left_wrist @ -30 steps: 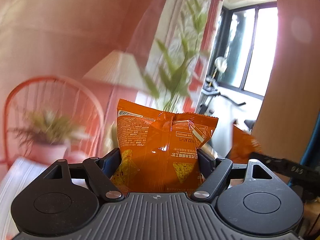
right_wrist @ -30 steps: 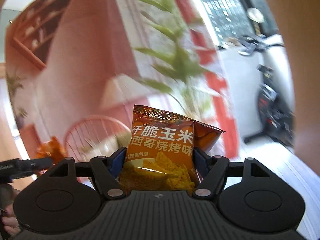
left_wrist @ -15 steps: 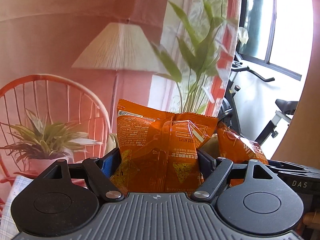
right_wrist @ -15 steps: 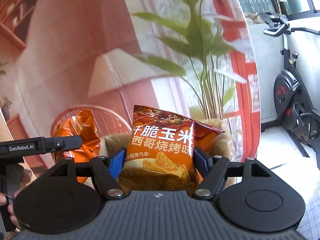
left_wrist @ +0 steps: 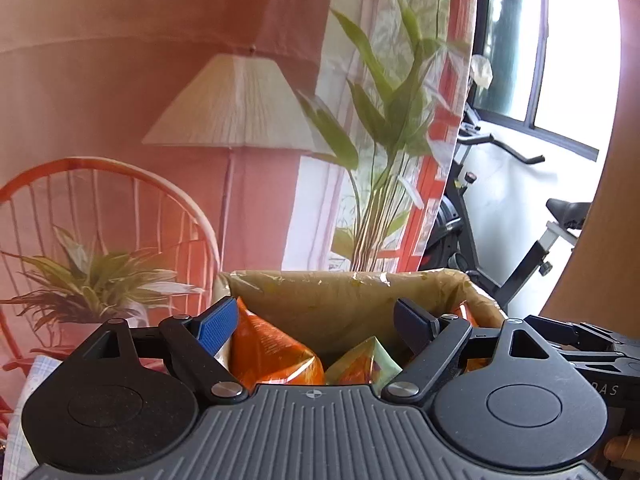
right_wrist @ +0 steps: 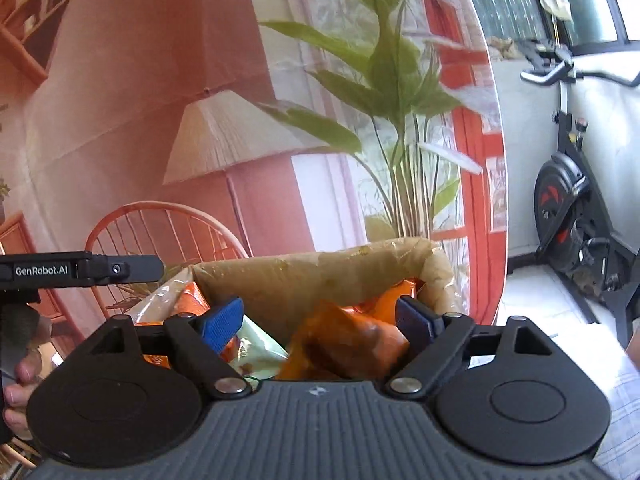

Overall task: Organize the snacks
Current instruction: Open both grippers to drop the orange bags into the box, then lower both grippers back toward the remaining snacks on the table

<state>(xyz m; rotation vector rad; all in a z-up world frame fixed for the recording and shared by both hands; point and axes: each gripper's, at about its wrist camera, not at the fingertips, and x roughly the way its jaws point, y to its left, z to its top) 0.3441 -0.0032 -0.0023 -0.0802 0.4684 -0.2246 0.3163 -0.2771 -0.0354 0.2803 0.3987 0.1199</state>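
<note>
room: pink printed backdrop with a lamp and wicker chair drawn on it, a leafy plant [left_wrist: 384,128] behind, an exercise bike [right_wrist: 576,208] off to the right

box: brown lined box [left_wrist: 344,300] sits right in front of both claws, orange snack bags piled inside

left claw [left_wrist: 316,322]: spread wide, holding nothing — orange bag [left_wrist: 272,354] lies in the box below it

right claw [right_wrist: 320,318]: also wide open and empty, another orange bag [right_wrist: 348,346] under it

step: looks like the drop into the box — I'd lift straight up so the fingers don't snag a bag

bag orientation: left one leans, long axis running up toward the left finger; right one is crumpled, can't tell its axis
</note>
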